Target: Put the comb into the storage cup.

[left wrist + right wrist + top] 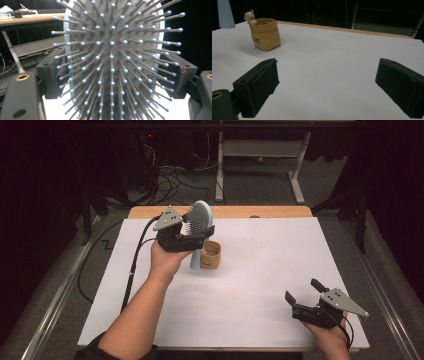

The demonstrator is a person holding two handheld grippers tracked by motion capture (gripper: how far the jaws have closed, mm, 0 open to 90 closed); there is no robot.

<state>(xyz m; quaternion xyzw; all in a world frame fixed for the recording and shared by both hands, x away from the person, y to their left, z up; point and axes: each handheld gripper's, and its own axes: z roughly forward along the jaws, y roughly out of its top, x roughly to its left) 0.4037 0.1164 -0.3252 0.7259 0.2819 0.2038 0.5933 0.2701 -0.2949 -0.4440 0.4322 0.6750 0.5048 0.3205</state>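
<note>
The left gripper point(196, 236) clamps its jaws on the blue hairbrush point(201, 215), held above the surface point(260, 270). At its 5 o'clock stands a tan pot point(265, 33); its small print is unreadable. The right gripper point(304, 292) rests with jaws wide, holding nothing.

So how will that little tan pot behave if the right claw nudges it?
The tan pot looks squat and flat-based, so it should probably slide rather than tip. It looks like ceramic, so likely fragile. The small figure on its rim could chip.

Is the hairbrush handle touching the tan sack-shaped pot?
Cannot tell. In the high view the hairbrush handle overlaps the pot; the right gripper view crops the handle tip left of it.
</note>
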